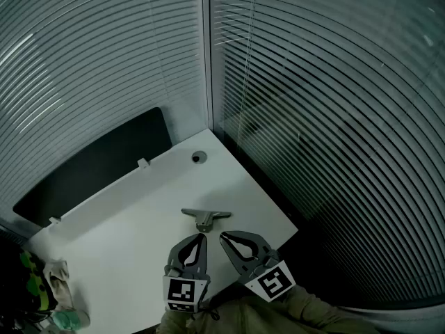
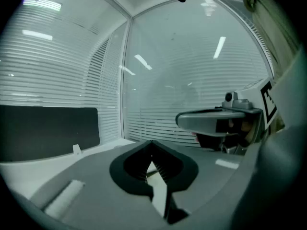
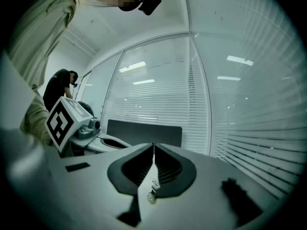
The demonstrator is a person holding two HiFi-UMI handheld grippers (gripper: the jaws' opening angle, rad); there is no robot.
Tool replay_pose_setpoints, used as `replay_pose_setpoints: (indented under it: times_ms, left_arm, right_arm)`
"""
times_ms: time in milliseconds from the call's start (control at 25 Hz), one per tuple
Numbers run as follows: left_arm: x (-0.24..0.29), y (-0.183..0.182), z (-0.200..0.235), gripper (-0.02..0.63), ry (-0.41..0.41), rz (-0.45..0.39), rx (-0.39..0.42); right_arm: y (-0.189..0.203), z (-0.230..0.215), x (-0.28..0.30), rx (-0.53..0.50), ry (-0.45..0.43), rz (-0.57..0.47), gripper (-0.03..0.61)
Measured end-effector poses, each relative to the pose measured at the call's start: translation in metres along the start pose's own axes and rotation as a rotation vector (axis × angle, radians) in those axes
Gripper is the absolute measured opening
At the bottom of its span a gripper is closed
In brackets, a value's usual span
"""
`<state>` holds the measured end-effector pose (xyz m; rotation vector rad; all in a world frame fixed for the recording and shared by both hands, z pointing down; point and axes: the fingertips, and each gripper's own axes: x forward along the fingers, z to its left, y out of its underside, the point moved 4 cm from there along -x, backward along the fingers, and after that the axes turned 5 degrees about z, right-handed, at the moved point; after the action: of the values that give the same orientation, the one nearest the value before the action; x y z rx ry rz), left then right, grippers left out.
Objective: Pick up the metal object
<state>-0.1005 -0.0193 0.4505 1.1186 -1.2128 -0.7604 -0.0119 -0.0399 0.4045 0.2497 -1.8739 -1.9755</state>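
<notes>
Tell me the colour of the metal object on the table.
The metal object is plain dull grey; the head view shows it best.

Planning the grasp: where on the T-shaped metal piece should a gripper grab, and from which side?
Probably the short stem of the metal piece, from above on the near side. It lies flat on the table with the stem pointing towards the grippers, so jaws can close across it. The left gripper and right gripper are both shut: open one first.
</notes>
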Motion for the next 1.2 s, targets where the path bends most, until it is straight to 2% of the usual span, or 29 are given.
replay_pose_setpoints:
  times_ms: [280, 480, 680, 880, 1200]
  left_arm:
    - [0.047, 0.047, 0.028, 0.076, -0.045, 0.22, -0.101]
    - [0.077, 0.076, 0.034, 0.2, -0.028, 0.381, -0.166]
    - [0.105, 0.101, 0.039, 0.266, -0.033, 0.507, -0.192]
    - [0.124, 0.115, 0.038, 0.309, -0.031, 0.582, -0.206]
    - [0.137, 0.116, 0.039, 0.326, -0.135, 0.598, -0.089]
  right_arm:
    - [0.007, -0.012, 0.014, 0.006, 0.003, 0.007, 0.005]
    - [0.01, -0.014, 0.018, 0.001, 0.008, 0.014, 0.005]
    - [0.017, -0.019, 0.023, 0.001, 0.006, 0.032, 0.005]
    - [0.016, -0.023, 0.023, 0.014, 0.019, 0.043, 0.005]
    - [0.02, -0.022, 0.018, 0.029, 0.037, 0.05, 0.005]
